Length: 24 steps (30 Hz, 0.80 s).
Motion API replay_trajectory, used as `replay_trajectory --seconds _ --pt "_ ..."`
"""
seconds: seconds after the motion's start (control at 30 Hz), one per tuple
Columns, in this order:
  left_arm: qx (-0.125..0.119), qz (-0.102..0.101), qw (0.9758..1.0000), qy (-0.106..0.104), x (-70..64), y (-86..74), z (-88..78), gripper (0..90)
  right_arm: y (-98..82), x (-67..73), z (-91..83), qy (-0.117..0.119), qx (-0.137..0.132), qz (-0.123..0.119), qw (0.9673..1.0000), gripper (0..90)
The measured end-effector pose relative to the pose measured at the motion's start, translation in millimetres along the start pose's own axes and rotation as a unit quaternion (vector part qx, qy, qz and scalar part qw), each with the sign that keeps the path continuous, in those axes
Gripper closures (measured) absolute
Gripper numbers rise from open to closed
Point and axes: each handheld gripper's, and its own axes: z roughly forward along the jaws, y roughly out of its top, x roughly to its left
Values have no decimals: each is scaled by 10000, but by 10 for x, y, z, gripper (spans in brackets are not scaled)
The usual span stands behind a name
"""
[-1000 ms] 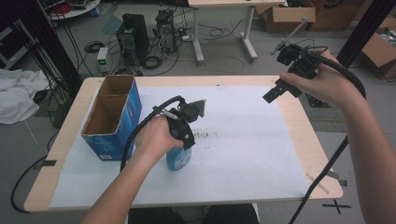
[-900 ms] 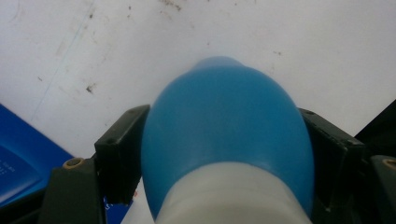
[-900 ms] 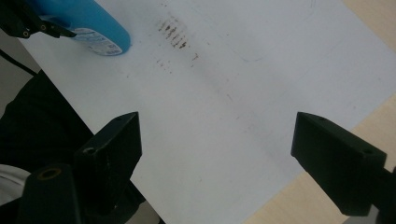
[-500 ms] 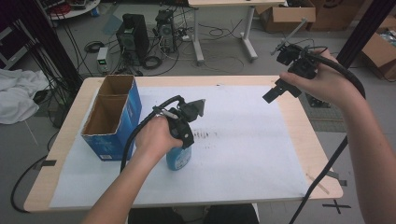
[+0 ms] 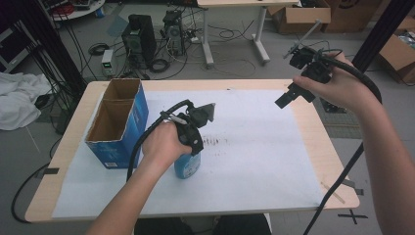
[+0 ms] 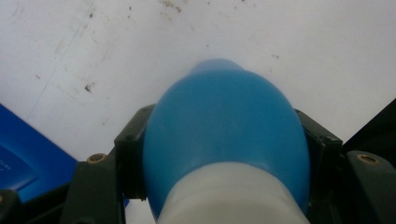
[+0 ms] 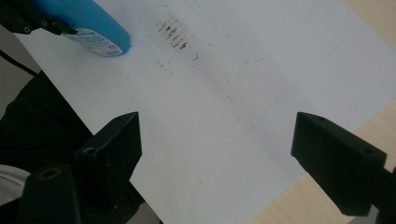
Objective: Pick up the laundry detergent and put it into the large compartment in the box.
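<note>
Our left gripper [image 5: 192, 139] is squeezed tight around a blue bottle [image 5: 187, 165], one black jaw on each side of its round body, and in the left gripper view the bottle [image 6: 224, 140] sits right between the jaws with its white part nearest the camera. The bottle stands on the white paper [image 5: 254, 147] just under this gripper, so we think the hold is there to keep it steady or to get ready to lift it. Just in front of the gripper there is a patch of dark smudges [image 5: 213, 142] on the paper. Off to the gripper's left side stands a blue cardboard box [image 5: 120, 122] with its top open; it has two parts inside, and both look empty to us. Our right gripper [image 5: 291, 95] is up in the air, well apart from the bottle, over the far right edge of the table [image 5: 313, 127]. Its jaws are spread wide with nothing between them, so we think it is just waiting out of the way
</note>
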Motion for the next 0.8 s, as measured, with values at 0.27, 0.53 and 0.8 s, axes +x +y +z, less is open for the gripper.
replay_trajectory --seconds 0.27,0.53,0.8 --pt "-11 -52 10000 -84 19 -3 -3 366 -6 -4 6 17 3 12 10000 160" --pt "38 -38 9999 -95 14 3 -9 370 4 2 32 32 22 8 10000 160" --pt "84 -14 9999 -107 23 11 -10 372 11 -10 41 33 23 1 10000 160"
